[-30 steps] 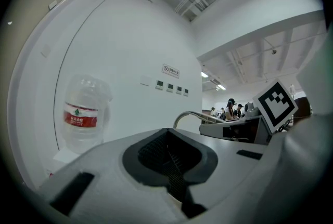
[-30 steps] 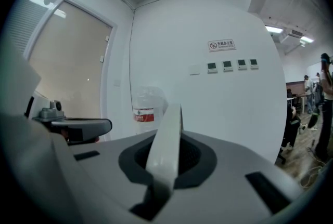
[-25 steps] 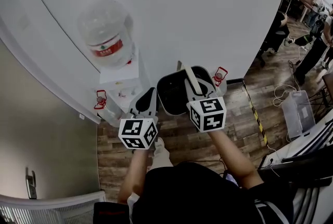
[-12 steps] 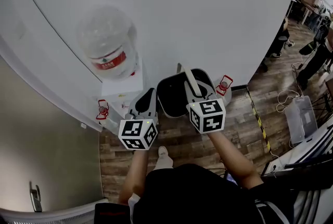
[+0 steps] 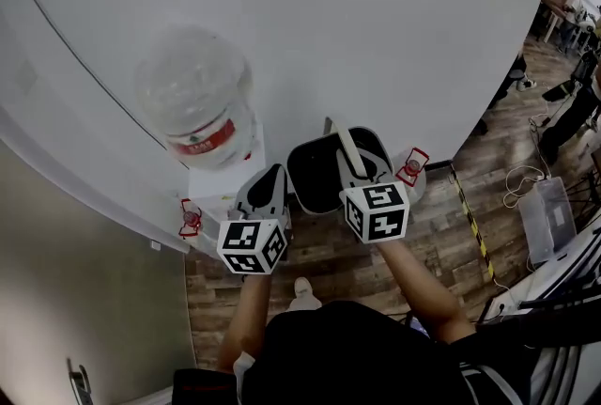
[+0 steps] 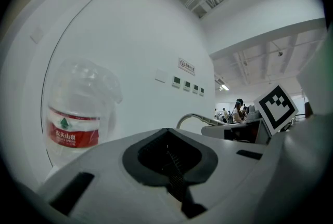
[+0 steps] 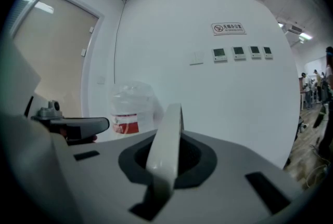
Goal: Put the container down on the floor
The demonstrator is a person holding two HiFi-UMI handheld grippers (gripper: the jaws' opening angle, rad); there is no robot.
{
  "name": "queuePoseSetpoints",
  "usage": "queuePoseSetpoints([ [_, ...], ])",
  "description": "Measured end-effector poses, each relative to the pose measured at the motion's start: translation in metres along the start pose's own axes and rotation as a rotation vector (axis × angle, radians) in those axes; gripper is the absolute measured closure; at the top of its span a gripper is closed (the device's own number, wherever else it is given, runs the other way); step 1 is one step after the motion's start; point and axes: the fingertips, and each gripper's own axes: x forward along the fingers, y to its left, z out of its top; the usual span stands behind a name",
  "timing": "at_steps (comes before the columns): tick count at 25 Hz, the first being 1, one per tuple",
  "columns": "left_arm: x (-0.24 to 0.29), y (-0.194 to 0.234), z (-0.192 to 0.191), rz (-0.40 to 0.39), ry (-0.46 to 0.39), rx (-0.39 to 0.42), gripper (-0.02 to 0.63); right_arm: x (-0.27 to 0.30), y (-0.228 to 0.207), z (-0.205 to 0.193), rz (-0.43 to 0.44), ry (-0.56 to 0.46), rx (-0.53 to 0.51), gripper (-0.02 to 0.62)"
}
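Head view: right tongs clamp handle of container; left tongs closed, empty; wall close ahead, water dispenser beside left.

Wood floor is filling lower centre/right of head view. Water dispenser is standing on it centre-left. Clear bin & cables are lying far right, w/ striped tape alongside.
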Motion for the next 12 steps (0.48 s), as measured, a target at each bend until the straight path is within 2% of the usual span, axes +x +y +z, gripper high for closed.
queuePoseSetpoints([
  [12, 0.047, 0.066, 0.008, -0.064, 0.021, -0.020, 0.589, 0.071, 0.000, 0.012, -0.074, 0.024, 0.020, 0.562],
])
